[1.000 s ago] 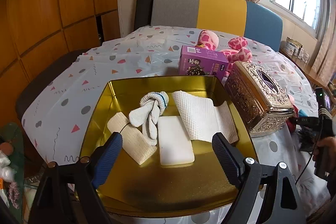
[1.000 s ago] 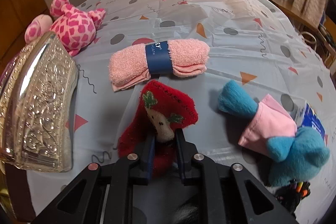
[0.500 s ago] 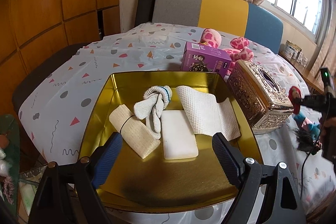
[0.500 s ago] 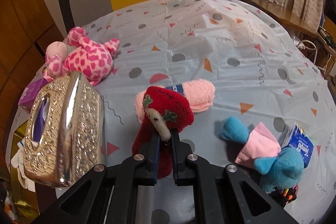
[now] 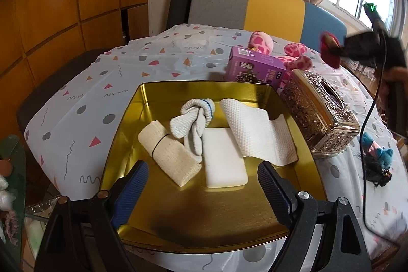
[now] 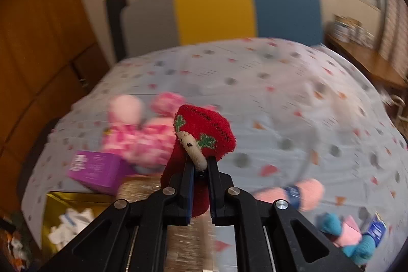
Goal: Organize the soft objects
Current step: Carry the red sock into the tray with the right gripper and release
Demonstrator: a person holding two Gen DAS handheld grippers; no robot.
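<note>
My right gripper [image 6: 200,165] is shut on a red Christmas sock [image 6: 205,129] with green leaves and a cream patch, held high above the table. The left wrist view shows that sock [image 5: 330,50] in the air at the upper right, with the right gripper [image 5: 343,49] behind it. My left gripper [image 5: 204,185] stands open over the near part of a gold tray [image 5: 204,223], with nothing between its fingers. In the tray lie a beige roll [image 5: 169,153], a white sock bundle [image 5: 195,122], a white pad [image 5: 224,159] and a white waffle cloth [image 5: 255,134].
An ornate gold tissue box [image 5: 321,114] stands right of the tray, a purple box [image 5: 255,66] behind it, and a pink spotted plush [image 5: 293,55] beyond. A pink rolled towel [image 6: 293,195] and a blue-and-pink plush [image 6: 349,238] lie on the patterned tablecloth [image 5: 84,103]. A tricolour chair back [image 5: 255,9] stands behind.
My right gripper lifted the red sock off the table and carried it up and left, above the tissue box. The left gripper stayed open over the tray.
</note>
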